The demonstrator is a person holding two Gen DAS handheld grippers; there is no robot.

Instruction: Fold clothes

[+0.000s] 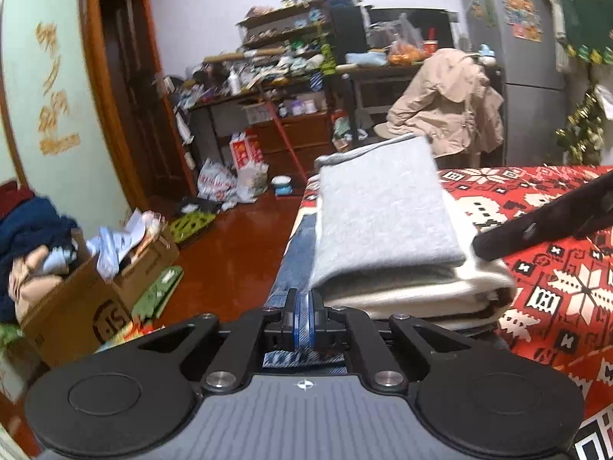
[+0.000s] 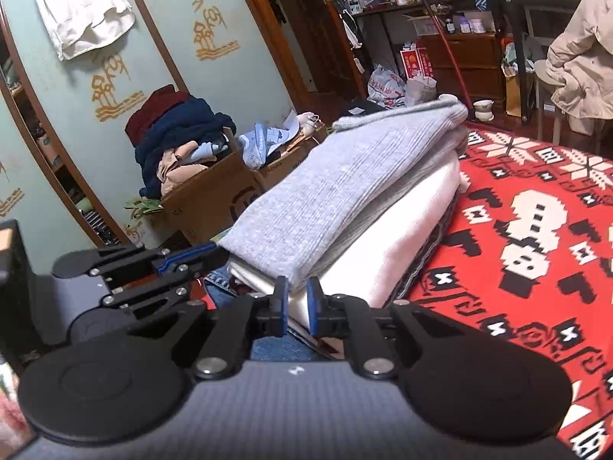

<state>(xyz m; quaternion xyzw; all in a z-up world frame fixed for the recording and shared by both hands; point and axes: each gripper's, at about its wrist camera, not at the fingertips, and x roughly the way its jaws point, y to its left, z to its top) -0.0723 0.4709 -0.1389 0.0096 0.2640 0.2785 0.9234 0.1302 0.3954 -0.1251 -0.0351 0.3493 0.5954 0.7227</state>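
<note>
Left wrist view: the left claw (image 1: pixel 304 316) is clamped on jeans (image 1: pixel 295 253) under the stack (image 1: pixel 387 222) at the bed's (image 1: pixel 555 268) left edge.
Right wrist view: the right claw (image 2: pixel 297 304) pinches the stack's near white fold; soft, floppy layers likely slide, so hold the bottom edge.

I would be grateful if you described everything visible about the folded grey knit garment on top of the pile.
The folded grey knit garment looks like soft, finely ribbed fabric, folded into a flat oblong with a rounded fold at its near end. It lies topmost on a stack, directly on a folded cream-white garment, with blue denim beneath, all on a red patterned blanket. Its far end shows a ribbed hem. Neither gripper visibly clamps it.
</note>
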